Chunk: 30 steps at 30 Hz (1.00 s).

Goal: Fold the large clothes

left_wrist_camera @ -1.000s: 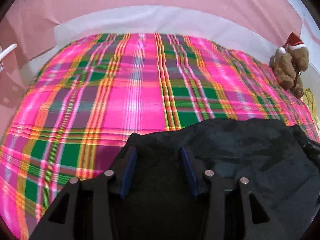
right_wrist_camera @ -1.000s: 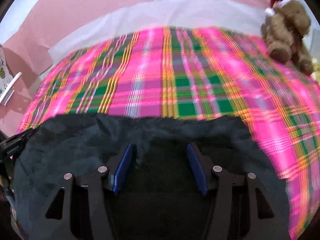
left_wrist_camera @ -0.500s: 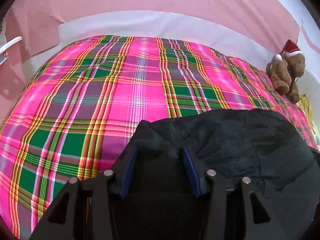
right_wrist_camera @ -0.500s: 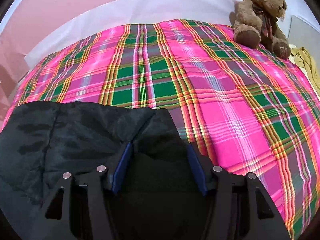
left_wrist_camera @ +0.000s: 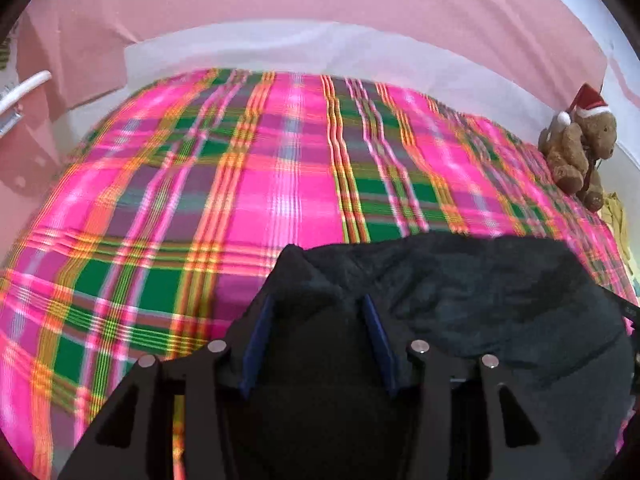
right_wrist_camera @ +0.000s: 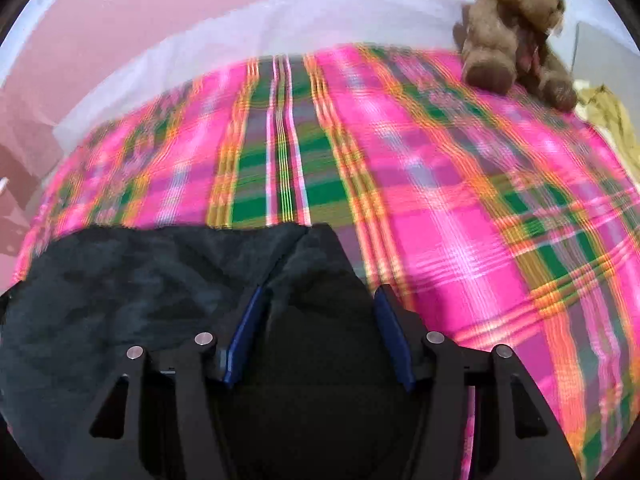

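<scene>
A large black garment (left_wrist_camera: 500,292) hangs over the pink and green plaid bed cover (left_wrist_camera: 280,184), stretched between my two grippers. My left gripper (left_wrist_camera: 317,304) is shut on a bunched corner of it, and the cloth runs off to the right. In the right wrist view the garment (right_wrist_camera: 140,280) spreads to the left. Its other corner fills the gap in my right gripper (right_wrist_camera: 320,292), which is shut on it. The blue pads (right_wrist_camera: 244,332) press into the fabric on both sides. The right view is blurred.
A brown teddy bear (left_wrist_camera: 576,152) in a red hat sits at the bed's far right corner, also in the right view (right_wrist_camera: 512,32). Yellow cloth (right_wrist_camera: 608,112) lies beside it. A white sheet edge (left_wrist_camera: 320,48) and a pink wall back the bed.
My right gripper has moved sideways with its corner, so the garment now lies only to its left and the bear looms closer. The left gripper has barely moved.
</scene>
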Tool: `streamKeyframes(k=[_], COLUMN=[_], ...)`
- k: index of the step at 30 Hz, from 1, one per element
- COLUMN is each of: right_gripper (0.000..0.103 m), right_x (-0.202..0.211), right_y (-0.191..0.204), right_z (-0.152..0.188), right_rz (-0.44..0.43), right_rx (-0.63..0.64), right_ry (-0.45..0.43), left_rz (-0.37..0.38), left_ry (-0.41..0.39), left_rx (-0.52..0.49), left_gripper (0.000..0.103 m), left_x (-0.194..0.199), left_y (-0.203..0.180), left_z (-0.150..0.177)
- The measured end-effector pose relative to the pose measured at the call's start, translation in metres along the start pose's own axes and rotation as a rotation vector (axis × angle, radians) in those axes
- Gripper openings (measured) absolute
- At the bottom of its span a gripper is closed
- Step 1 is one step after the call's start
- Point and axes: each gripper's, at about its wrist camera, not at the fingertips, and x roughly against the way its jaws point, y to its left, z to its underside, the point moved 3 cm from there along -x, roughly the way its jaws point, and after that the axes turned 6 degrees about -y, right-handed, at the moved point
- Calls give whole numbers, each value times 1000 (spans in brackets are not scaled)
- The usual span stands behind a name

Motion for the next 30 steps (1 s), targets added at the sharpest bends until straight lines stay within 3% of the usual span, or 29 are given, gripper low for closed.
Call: streamKeyframes(k=[5, 7, 10, 13, 19, 22, 24, 26, 28, 30], right_gripper=[57, 57, 57, 57, 57, 57, 57, 57, 57, 57], right_x=[54, 53, 31, 9, -2, 13, 36, 47, 41, 21], right_y=[32, 53, 62, 59, 55, 49, 40, 28, 11, -5], right_z=[9, 21, 38, 48, 51, 44, 35, 29, 27, 36], right_rz=[-88, -125, -79, -88, -78, -103, -95, -70, -31, 1], right_rx=[62, 105, 160, 170, 151, 115, 103, 98, 68, 44], right_ry=[-66, -45, 18, 36, 58, 46, -16, -61, -51, -13], left_rz=[57, 128, 207, 183, 180, 175, 191, 191, 134, 59], left_ry=[-84, -92, -60, 17, 8, 24, 27, -25, -80, -82], left_rx=[-23, -38, -99, -130, -105, -88, -70, -82, -114, -102], left_gripper=[48, 48, 48, 49, 49, 48, 46, 46, 46, 46], left_x=[60, 75, 70, 35, 10, 19, 39, 59, 69, 61], left_y=[-24, -49, -92, -111, -109, -109, -105, -94, -75, -50], left_z=[-4, 2, 17, 38, 47, 44, 38, 29, 18, 13])
